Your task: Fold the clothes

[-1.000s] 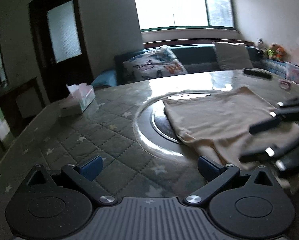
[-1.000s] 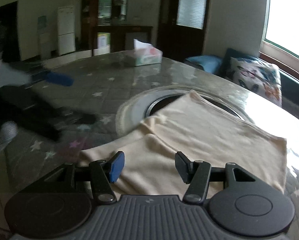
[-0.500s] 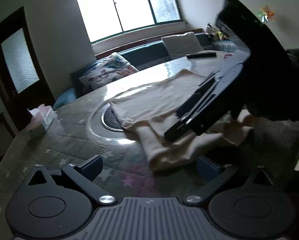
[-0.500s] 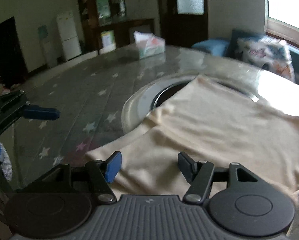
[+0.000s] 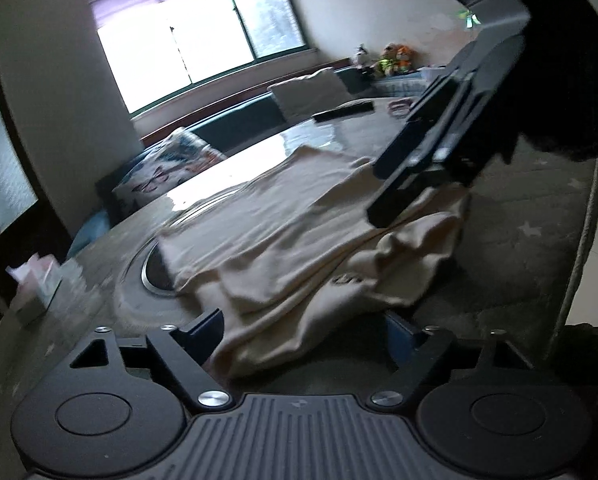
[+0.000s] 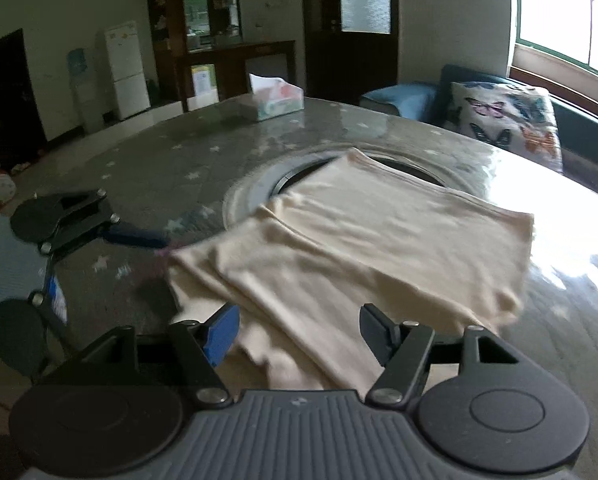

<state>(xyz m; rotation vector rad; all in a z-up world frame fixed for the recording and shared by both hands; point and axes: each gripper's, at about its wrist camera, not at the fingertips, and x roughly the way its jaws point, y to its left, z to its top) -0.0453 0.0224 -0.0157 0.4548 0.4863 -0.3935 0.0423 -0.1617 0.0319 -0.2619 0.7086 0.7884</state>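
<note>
Cream cloth [image 6: 363,248], a partly folded garment, lies on the round glass-topped table [image 6: 187,168], overlapping its central ring, with the near edge bunched between both tools. The left gripper [image 5: 303,330] has its jaws spread wide with the rumpled hem lying between them, and the right gripper [image 6: 299,330] is likewise spread open over the fabric, gripping nothing. A tissue box [image 6: 276,96] with a tissue standing out of its top sits at the far side of the table.
</note>
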